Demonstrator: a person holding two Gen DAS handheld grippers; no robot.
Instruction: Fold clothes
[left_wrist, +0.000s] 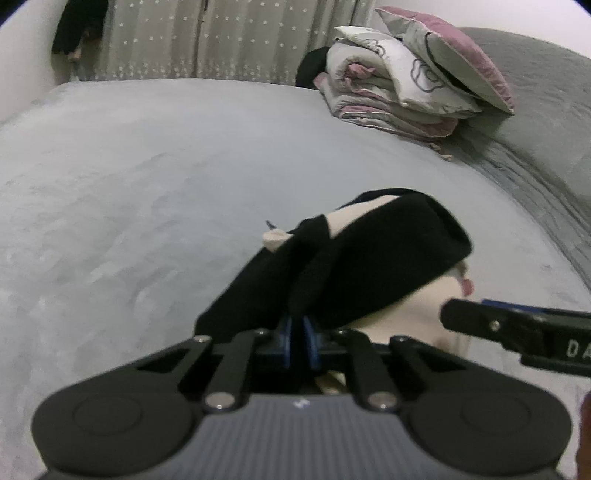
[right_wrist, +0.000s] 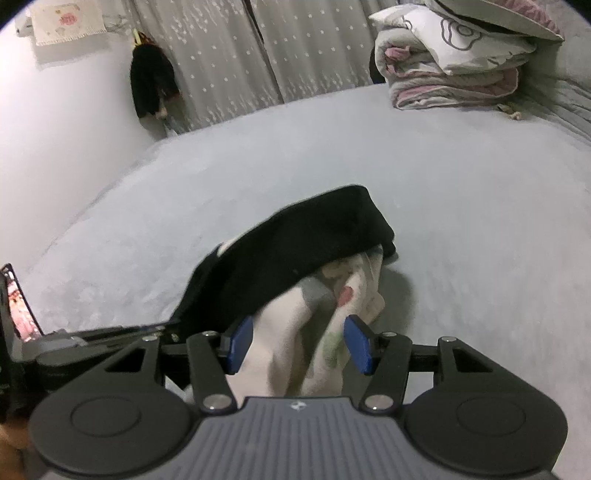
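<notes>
A black garment (left_wrist: 369, 251) lies bunched over a cream printed garment (left_wrist: 406, 317) on the grey bed (left_wrist: 147, 166). My left gripper (left_wrist: 299, 328) is shut on a fold of the black cloth, its blue pads almost together. The right gripper's finger (left_wrist: 517, 332) reaches in from the right edge. In the right wrist view the black garment (right_wrist: 295, 240) drapes over the cream printed garment (right_wrist: 325, 295). My right gripper (right_wrist: 299, 334) stands open; cream cloth rises between its blue pads (right_wrist: 240, 343) without being squeezed. The left gripper's body (right_wrist: 92, 339) shows at the left.
A stack of folded quilt and pillow (left_wrist: 406, 81) (right_wrist: 450, 66) sits at the bed's far right, against a grey padded headboard (left_wrist: 535, 110). Starred curtains (right_wrist: 229, 55) hang behind. A dark item (right_wrist: 151, 88) hangs on the wall. A lit screen (right_wrist: 18, 302) is at the left edge.
</notes>
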